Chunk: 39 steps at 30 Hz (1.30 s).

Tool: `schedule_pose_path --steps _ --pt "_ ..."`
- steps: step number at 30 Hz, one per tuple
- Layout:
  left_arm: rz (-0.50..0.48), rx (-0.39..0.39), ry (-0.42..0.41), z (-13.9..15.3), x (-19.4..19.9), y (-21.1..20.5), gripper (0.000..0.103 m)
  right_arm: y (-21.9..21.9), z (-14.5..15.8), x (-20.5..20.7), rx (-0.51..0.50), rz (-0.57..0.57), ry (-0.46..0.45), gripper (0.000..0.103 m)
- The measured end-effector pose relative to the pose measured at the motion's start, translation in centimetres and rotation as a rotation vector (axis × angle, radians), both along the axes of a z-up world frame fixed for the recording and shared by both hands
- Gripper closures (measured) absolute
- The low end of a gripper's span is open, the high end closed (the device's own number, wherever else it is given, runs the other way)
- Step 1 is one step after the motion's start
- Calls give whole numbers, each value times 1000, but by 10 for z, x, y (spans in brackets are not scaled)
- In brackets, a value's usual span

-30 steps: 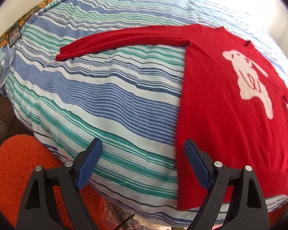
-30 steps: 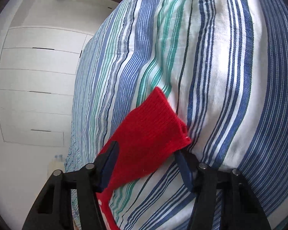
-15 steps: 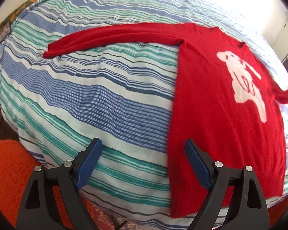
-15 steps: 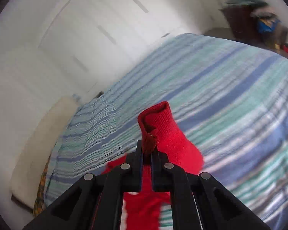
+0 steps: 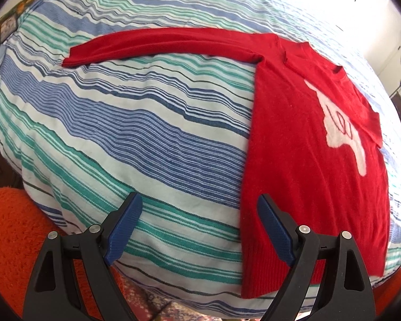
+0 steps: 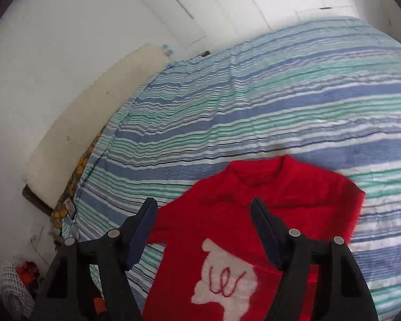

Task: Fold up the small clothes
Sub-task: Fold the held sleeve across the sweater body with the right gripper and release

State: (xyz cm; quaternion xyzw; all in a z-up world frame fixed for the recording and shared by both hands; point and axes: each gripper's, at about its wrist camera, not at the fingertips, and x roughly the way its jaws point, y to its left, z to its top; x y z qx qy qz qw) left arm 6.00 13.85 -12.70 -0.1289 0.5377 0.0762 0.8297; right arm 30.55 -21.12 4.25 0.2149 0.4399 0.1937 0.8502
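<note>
A small red sweater (image 5: 302,144) with a white animal patch lies front up on the striped bed cover (image 5: 136,123). Its left sleeve (image 5: 157,42) stretches flat out to the left. Its right sleeve (image 5: 366,123) lies folded across the chest over the patch. My left gripper (image 5: 199,214) is open and empty, hovering near the sweater's bottom left hem. My right gripper (image 6: 203,214) is open and empty above the sweater's chest (image 6: 243,214), with the white patch (image 6: 227,278) below it.
An orange fuzzy rug (image 5: 10,235) lies on the floor by the bed's near edge. A white wall with cupboard doors (image 6: 200,8) and a cream headboard (image 6: 99,112) border the bed. A mesh basket (image 6: 10,286) stands on the floor at left.
My right gripper carried the right sleeve cuff over the chest, let it go and opened. The left gripper drifted slightly while staying open.
</note>
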Motion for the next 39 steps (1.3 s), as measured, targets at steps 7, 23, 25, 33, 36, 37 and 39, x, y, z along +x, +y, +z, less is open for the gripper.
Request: schedule_pose_path --steps 7,23,25,33,36,37,39 --pt "1 6 18 -4 6 -4 14 -33 -111 3 -94 -55 261 47" --pt "-14 20 8 -3 3 -5 14 -18 -165 -57 -494 93 286 49" --pt "-13 33 -27 4 -4 -4 14 -30 -158 -70 -427 57 193 49" --pt "-7 26 -54 11 -9 0 14 -27 -99 -142 -438 128 -3 42" --pt "8 19 -52 11 -8 0 14 -34 -134 -173 -476 166 95 39" --pt "11 21 -54 11 -8 0 14 -38 -148 -180 -489 158 146 39" --pt "15 28 -61 13 -9 -1 14 -60 -153 -202 -404 105 68 38"
